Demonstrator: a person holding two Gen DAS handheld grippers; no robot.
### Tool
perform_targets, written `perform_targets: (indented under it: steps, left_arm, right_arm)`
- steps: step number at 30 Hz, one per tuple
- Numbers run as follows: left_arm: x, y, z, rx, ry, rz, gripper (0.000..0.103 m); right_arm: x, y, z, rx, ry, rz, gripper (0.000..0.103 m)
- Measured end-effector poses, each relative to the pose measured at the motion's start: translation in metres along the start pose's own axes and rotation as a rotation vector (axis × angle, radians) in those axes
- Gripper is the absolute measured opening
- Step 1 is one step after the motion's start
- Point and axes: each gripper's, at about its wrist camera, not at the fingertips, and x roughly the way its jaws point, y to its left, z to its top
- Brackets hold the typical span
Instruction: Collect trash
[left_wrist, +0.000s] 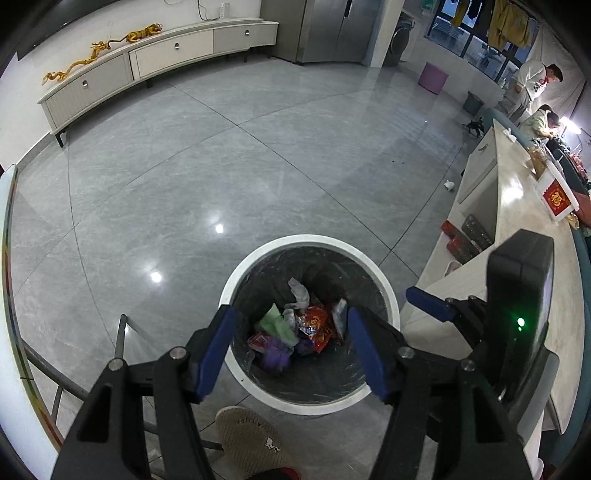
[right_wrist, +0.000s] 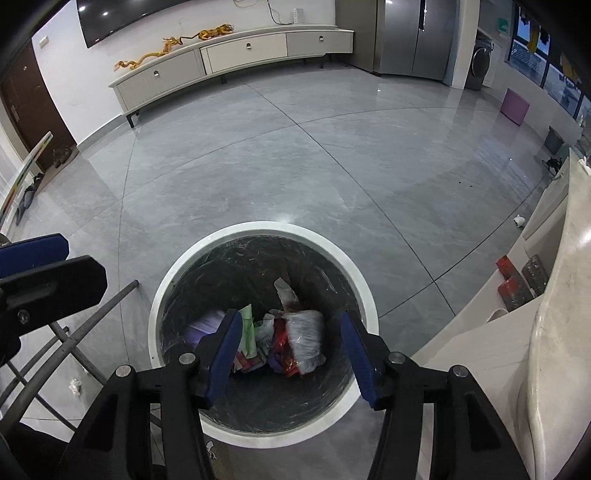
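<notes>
A round trash bin with a white rim (left_wrist: 236, 273) and a dark liner stands on the grey floor; it also shows in the right wrist view (right_wrist: 162, 288). Several wrappers and crumpled papers (left_wrist: 299, 325) lie at its bottom, also seen in the right wrist view (right_wrist: 291, 339). My left gripper (left_wrist: 291, 350) hangs open and empty over the bin. My right gripper (right_wrist: 291, 354) hangs open and empty over it too, and appears at the right of the left wrist view (left_wrist: 476, 314). A crumpled white tissue (right_wrist: 75, 386) lies on the floor left of the bin. Another tissue (left_wrist: 449, 185) lies by the counter.
A pale counter (left_wrist: 517, 206) runs along the right, with a red and white box (left_wrist: 556, 199). A metal-legged frame (right_wrist: 74, 328) stands left of the bin. A slipper (left_wrist: 251, 439) is just below it. A long low cabinet (left_wrist: 147, 59) lines the far wall. Two people (left_wrist: 532, 99) stand far right.
</notes>
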Motion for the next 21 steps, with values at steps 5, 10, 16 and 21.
perform_targets:
  steps: [5, 10, 16, 21]
  left_arm:
    - [-0.015, 0.005, 0.0, -0.031, -0.043, 0.003, 0.062]
    - [-0.05, 0.015, -0.002, -0.051, -0.116, 0.05, 0.062]
    - [-0.104, 0.038, -0.025, -0.062, -0.226, 0.178, 0.062]
    - [-0.148, 0.071, -0.056, -0.11, -0.29, 0.267, 0.065]
  right_arm:
    - [-0.009, 0.003, -0.002, -0.001, -0.012, -0.004, 0.057]
    - [-0.021, 0.006, -0.003, 0.006, -0.029, -0.015, 0.069]
    - [-0.045, 0.025, 0.0, -0.008, -0.078, -0.016, 0.086]
    - [-0.077, 0.063, 0.003, -0.068, -0.154, 0.011, 0.101]
